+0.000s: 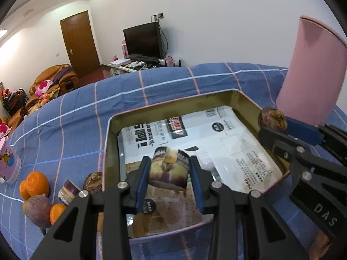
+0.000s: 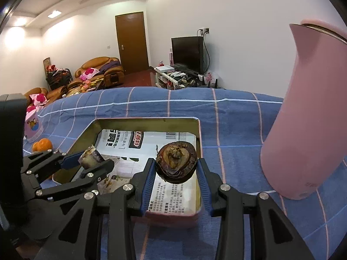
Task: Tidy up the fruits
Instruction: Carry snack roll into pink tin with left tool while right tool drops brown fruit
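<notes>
My left gripper is shut on a cut purple fruit piece with a pale yellowish inside, held above the open metal tin. In the right wrist view the same piece hangs over the tin's left part, with the tin's rim behind. My right gripper is shut on a dark brown fruit half, cut face toward the camera, above the tin's right side. From the left wrist that half shows at the tin's right wall. Printed paper lines the tin.
A tall pink jug stands right of the tin on the blue checked cloth. Left of the tin lie oranges, a whole purple fruit and two cut pieces. A pink cup sits at the far left.
</notes>
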The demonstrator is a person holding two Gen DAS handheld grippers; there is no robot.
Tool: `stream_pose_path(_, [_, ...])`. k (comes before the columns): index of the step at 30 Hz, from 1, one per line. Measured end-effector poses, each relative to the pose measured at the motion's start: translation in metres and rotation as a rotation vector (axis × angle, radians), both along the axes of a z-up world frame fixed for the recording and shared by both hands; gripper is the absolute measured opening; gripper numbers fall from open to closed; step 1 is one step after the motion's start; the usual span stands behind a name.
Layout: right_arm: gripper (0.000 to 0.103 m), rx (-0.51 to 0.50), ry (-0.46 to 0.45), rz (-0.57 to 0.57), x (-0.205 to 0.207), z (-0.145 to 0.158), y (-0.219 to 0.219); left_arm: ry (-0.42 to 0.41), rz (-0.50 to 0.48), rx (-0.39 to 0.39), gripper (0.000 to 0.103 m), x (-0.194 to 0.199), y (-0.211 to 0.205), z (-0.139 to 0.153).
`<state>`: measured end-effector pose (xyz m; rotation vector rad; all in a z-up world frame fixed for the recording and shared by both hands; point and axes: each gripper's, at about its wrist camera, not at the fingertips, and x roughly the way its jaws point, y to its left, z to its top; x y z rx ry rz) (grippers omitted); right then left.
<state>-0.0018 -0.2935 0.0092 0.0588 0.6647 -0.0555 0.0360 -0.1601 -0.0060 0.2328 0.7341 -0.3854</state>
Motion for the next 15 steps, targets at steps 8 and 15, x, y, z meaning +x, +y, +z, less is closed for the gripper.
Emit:
stream_pose_path(8, [0.041, -0.010, 0.025, 0.021, 0.003, -0.007, 0.009, -0.026, 0.000, -0.002, 0.039, -0.002, 0.000, 0.000])
stream_pose_path(15, [0.049, 0.006, 0.026, 0.011, 0.003, -0.006, 0.008, -0.041, 0.024, 0.003, 0.057, -0.003, 0.003, 0.002])
